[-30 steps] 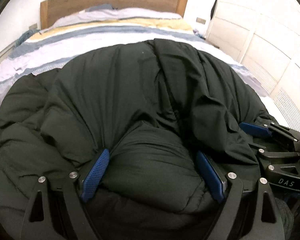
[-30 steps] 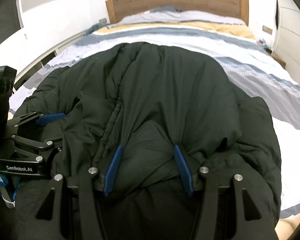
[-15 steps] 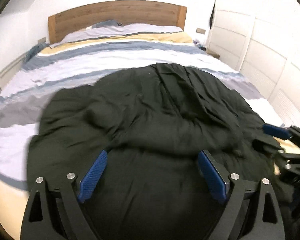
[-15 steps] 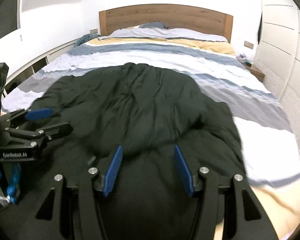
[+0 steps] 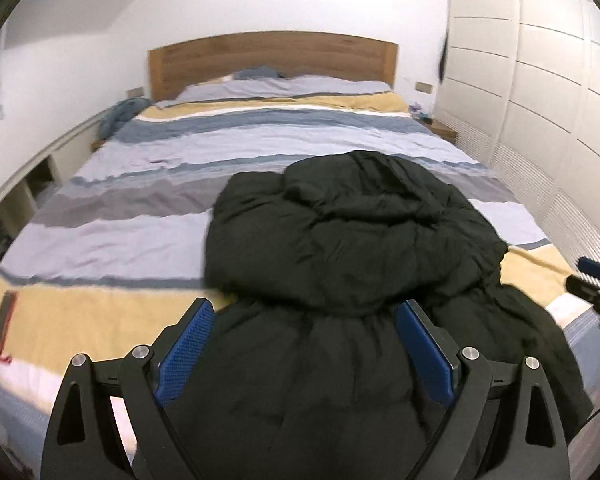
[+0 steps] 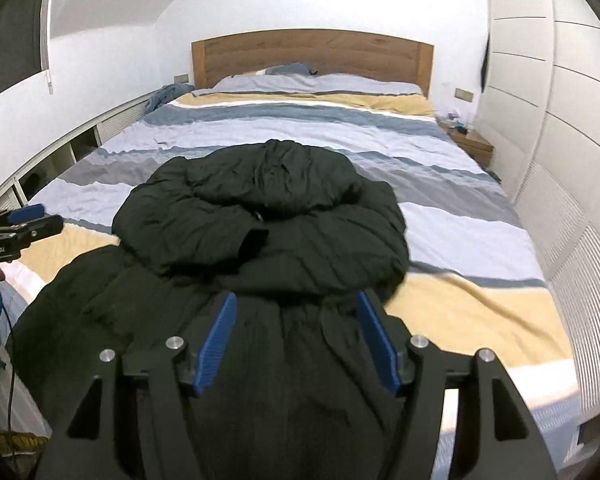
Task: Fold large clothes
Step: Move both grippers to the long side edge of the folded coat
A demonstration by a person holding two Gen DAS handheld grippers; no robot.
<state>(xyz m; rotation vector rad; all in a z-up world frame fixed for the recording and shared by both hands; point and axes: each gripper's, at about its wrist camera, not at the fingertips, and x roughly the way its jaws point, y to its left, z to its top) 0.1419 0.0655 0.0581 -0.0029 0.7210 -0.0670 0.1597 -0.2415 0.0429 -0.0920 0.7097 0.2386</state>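
Observation:
A large black padded coat (image 5: 352,240) lies on the striped bed, its near part hanging over the foot edge; it also shows in the right wrist view (image 6: 260,220). Its far part is bunched into a rounded heap. My left gripper (image 5: 306,344) is open, blue pads wide apart, above the coat's near part without holding it. My right gripper (image 6: 298,340) is open the same way over the coat. The right gripper's tips show at the right edge of the left view (image 5: 592,276), and the left gripper's tips at the left edge of the right view (image 6: 24,220).
The bed (image 5: 140,240) has a striped blue, grey and yellow cover and a wooden headboard (image 5: 272,56). A white wardrobe wall (image 5: 548,100) runs along the right. Low shelves (image 6: 60,152) line the left. A small dark flat object (image 5: 4,320) lies near the bed's left front corner.
Both grippers have pulled back and up from the coat, which now lies lower and farther off. The coat is free of the jaws, and more of the bed shows.

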